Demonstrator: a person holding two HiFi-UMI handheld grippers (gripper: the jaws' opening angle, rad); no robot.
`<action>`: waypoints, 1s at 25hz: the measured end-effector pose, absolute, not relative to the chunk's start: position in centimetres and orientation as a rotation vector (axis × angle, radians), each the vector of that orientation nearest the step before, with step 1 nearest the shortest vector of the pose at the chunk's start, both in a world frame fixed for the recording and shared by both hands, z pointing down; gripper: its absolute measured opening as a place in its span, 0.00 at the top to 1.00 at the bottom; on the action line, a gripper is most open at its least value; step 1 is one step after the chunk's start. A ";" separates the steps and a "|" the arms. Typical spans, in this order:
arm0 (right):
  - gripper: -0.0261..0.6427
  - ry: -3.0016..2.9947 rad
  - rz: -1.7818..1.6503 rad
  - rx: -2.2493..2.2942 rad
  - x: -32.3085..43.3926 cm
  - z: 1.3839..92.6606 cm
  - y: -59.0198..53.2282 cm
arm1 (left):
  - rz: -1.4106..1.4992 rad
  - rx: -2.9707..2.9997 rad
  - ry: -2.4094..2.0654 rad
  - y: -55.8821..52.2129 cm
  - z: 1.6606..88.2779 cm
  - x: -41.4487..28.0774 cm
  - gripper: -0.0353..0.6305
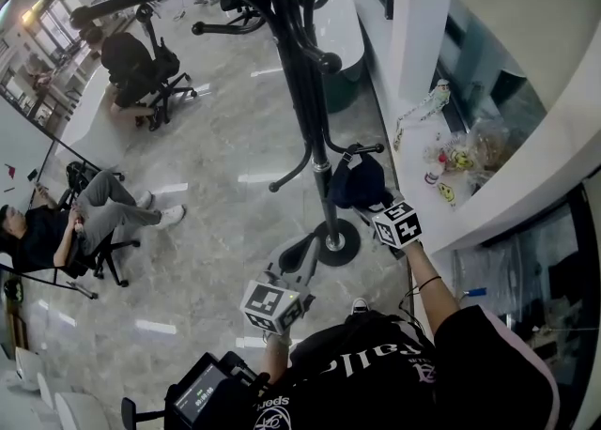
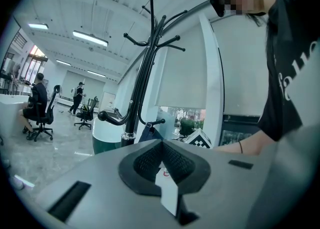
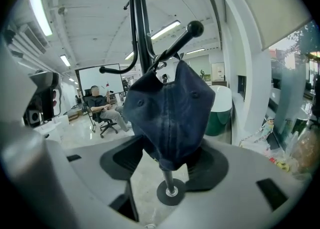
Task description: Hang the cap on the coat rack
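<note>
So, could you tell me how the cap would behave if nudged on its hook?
Probably floppy: the cap droops in soft folds from the hook. Likely light, so a nudge should swing it; the upward-angled hook may keep it on.

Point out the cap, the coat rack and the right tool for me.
cap [image 3: 170, 108]: right gripper view, front of its blue crown.
coat rack [image 1: 299, 90]: head view, middle of its black pole.
right tool [image 3: 167, 165]: right gripper view, the gap between its open jaws.
</note>
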State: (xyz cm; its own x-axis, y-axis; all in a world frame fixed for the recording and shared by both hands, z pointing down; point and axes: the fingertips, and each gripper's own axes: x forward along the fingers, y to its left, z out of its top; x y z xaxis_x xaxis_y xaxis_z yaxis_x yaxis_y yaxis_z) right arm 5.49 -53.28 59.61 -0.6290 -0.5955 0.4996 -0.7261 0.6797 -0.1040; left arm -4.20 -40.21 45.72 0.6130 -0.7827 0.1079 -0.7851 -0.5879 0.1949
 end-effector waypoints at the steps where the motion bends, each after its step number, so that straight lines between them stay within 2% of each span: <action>1: 0.61 -2.454 0.412 1.053 5.8 59.6 -53.4 | 0.015 2.615 -1.293 -40.2 45.8 -4.3 0.95; 12: 0.56 -2.380 0.508 1.292 9.4 59.9 -51.1 | 0.003 2.631 -1.267 -38.6 45.9 -5.1 0.95; 25: 0.57 -2.563 0.454 1.205 3.3 55.7 -43.4 | -0.019 2.665 -1.212 -35.2 45.9 -7.8 0.95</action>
State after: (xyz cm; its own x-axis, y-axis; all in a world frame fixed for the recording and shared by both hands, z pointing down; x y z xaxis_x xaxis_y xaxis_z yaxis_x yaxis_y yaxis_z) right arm 3.32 -43.38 55.66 -0.6165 -0.6943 0.3713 -0.7797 0.6042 -0.1647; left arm -7.76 -35.16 45.86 0.6609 -0.7467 0.0760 -0.7439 -0.6382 0.1985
